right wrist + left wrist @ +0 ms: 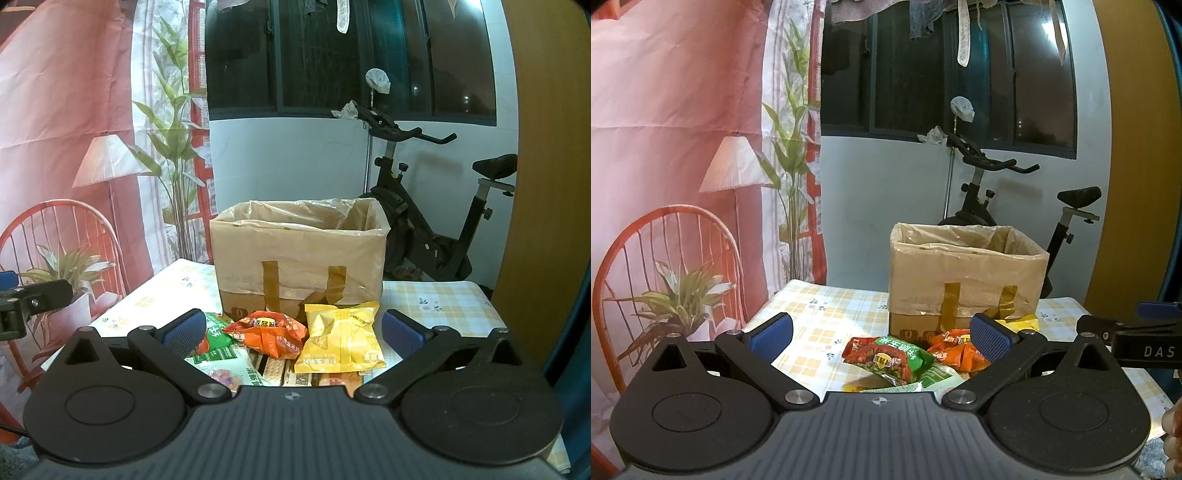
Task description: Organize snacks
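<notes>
Hovering over the snack packets (pixel 295 343), both left tongs (pixel 881 338) and right tongs (pixel 293 332) gape wide, holding nothing.

Behind my table I count an exercise bike (pixel 424 221) standing against the white wall (pixel 288 158), under a dark window (pixel 332 55) with cloths hanging (pixel 964 37) along its top. To my left hangs a printed backdrop (pixel 683 110) showing a floor lamp (pixel 733 166), a red chair (pixel 665 258) and tall leafy plants (pixel 792 147). On my right I note a yellow-brown panel (pixel 546 147).
</notes>
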Demonstrator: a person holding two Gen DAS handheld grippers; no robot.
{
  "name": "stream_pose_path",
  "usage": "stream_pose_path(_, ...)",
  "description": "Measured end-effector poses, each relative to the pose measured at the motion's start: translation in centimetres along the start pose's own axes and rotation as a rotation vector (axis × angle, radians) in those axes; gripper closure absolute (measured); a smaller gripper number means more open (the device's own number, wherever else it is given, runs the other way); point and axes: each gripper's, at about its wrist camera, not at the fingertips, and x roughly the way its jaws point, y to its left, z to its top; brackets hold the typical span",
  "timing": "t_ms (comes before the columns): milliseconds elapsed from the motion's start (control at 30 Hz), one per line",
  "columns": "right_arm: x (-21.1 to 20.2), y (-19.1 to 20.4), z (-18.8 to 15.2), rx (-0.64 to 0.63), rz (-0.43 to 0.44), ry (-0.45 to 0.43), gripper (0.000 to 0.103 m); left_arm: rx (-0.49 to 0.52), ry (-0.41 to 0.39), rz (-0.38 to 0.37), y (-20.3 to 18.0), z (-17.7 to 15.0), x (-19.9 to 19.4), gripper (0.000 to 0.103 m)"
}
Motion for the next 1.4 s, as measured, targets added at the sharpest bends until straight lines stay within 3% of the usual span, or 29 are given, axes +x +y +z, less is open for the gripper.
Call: stream_pose_path(1400,0.3,0.2,-0.4,-0.002,0.009,0.007,0.0,-0.038,0.04,-0.012,0.6,-0.6,1.2,0.0)
